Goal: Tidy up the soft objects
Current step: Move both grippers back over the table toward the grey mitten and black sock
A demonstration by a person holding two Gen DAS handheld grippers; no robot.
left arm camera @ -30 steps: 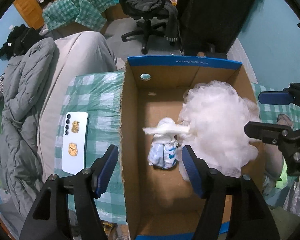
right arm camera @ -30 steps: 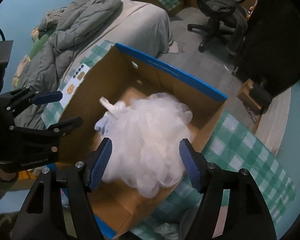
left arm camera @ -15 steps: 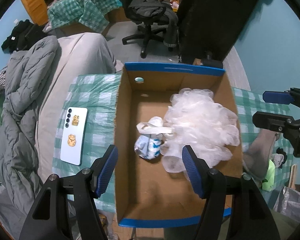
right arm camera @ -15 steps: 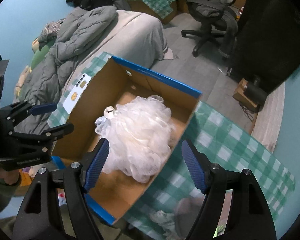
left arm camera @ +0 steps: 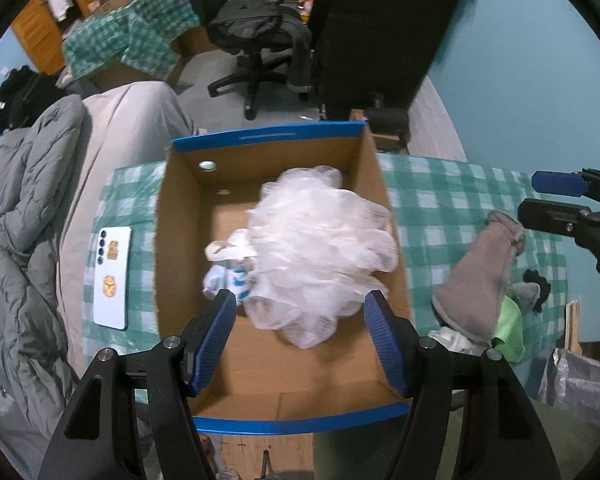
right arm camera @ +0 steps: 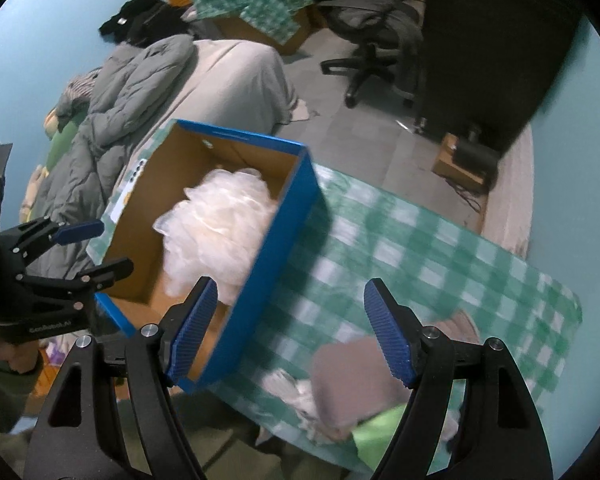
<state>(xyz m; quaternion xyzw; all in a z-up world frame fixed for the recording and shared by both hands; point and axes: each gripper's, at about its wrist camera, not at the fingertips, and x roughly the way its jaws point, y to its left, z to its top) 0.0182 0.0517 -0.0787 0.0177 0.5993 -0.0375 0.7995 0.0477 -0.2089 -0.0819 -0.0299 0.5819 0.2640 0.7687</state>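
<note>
Field notes, both wrist views. My left hand-held gripper [left arm camera: 300,338] hangs above the near end of the cardboard box [left arm camera: 180,248], pointing steeply down. Its blue pads [left arm camera: 216,336] stand wide apart with nothing gripped between them; released.

Inside the box: a white mesh bath pouf [left arm camera: 320,248] fills the right half, bulging against the right wall. Just left of it, touching, lies a small white bundle with blue print [left arm camera: 228,276]; I cannot tell what it is. The box has blue rims and sits on a green-and-white checked cloth [left arm camera: 440,204] over the desk.

My right hand-held gripper [right arm camera: 290,334] is over the cloth just outside the box's blue side wall [right arm camera: 284,240]. Its jaws are also wide, empty, released. This view is motion-blurred.

Below the right gripper, at the desk's near edge, I see a loose pile of soft things: a greyish-brown fabric piece [left arm camera: 480,276], something bright green [left arm camera: 510,328], a crumpled white item [left arm camera: 452,338], and a small dark item [left arm camera: 536,280]. All of these lie outside the box, well apart from the pouf.

A white phone [left arm camera: 114,278] lies face down on the cloth, left of the box.
</note>
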